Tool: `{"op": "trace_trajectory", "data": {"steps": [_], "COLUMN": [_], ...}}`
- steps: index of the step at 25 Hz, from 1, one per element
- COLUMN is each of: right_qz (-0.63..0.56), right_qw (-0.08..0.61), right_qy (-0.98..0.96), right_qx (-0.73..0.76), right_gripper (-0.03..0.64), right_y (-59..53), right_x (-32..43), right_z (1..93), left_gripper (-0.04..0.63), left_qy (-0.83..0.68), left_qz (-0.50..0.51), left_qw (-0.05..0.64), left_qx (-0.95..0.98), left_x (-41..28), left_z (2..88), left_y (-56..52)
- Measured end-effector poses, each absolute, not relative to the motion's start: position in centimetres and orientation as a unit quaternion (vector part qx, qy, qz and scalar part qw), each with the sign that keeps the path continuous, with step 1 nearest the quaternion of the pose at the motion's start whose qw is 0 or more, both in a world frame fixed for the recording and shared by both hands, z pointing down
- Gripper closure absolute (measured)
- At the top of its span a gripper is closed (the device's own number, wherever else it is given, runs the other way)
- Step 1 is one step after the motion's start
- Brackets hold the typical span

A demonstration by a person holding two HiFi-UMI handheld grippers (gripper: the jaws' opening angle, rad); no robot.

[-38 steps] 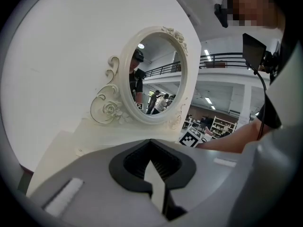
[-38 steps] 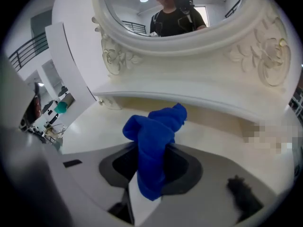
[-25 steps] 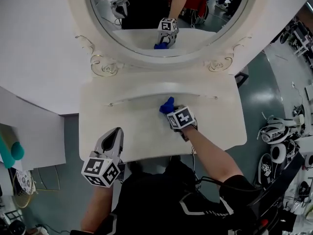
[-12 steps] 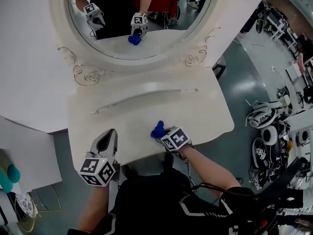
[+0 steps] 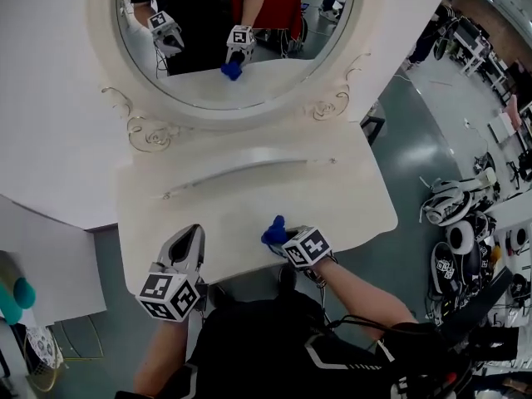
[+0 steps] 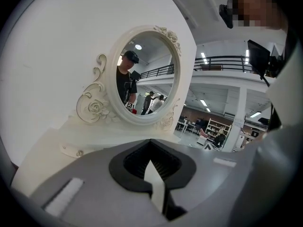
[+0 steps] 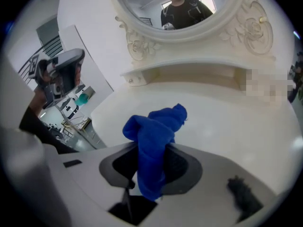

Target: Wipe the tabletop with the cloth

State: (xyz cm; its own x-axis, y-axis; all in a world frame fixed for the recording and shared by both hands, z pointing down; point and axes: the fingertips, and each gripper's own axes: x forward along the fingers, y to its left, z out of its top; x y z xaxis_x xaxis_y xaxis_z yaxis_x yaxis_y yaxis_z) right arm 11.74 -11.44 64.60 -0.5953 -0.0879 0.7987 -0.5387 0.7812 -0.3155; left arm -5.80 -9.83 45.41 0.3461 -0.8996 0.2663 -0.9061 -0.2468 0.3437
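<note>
A bunched blue cloth (image 5: pixel 273 231) (image 7: pixel 154 134) is clamped in my right gripper (image 5: pixel 287 241) (image 7: pixel 151 162), which is shut on it near the front edge of the cream dressing tabletop (image 5: pixel 241 202) (image 7: pixel 227 122). The cloth's free end sticks out ahead of the jaws over the tabletop. My left gripper (image 5: pixel 188 248) (image 6: pixel 154 174) hovers at the front left of the tabletop, its jaws closed together with nothing between them.
An oval mirror (image 5: pixel 233 23) (image 6: pixel 142 74) in an ornate cream frame stands at the back of the table and reflects both grippers. A low curved shelf (image 5: pixel 249 169) runs below it. White panels (image 5: pixel 41 248) stand left; equipment lies on the floor (image 5: pixel 457 214) at right.
My right gripper has drawn the cloth from the middle of the tabletop back toward the front edge. The left gripper has stayed at the front left.
</note>
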Motion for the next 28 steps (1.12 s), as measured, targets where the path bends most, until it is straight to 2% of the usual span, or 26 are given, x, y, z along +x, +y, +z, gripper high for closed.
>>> {"op": "trace_trajectory", "data": {"steps": [4, 8, 14, 23, 28], "right_qz": [0.233, 0.219, 0.211, 0.208, 0.224], "right_qw": [0.388, 0.396, 0.400, 0.426, 0.419], "right_qy": [-0.857, -0.847, -0.838, -0.839, -0.838], "right_qx": [0.247, 0.281, 0.304, 0.267, 0.270], "right_gripper": [0.486, 0.486, 0.486, 0.486, 0.486], "right_y": [-19.7, -26.7, -31.6, -26.5, -22.0], "right_x": [11.3, 10.5, 9.6, 11.0, 12.9], "right_z": [63.4, 64.1, 65.4, 66.0, 66.1], "left_gripper": [0.586, 0.586, 0.586, 0.586, 0.586], "left_qy": [-0.592, -0.614, -0.632, -0.616, -0.590], "left_qz": [0.004, 0.012, 0.022, 0.016, 0.013], "left_qw": [0.215, 0.215, 0.227, 0.231, 0.225], "left_qx": [0.776, 0.759, 0.741, 0.753, 0.775], "left_x": [-6.5, -7.1, -7.5, -7.6, -6.4], "left_z": [44.4, 44.5, 45.2, 45.5, 45.2], "left_y": [-9.0, -8.0, -6.8, -7.6, -9.3]}}
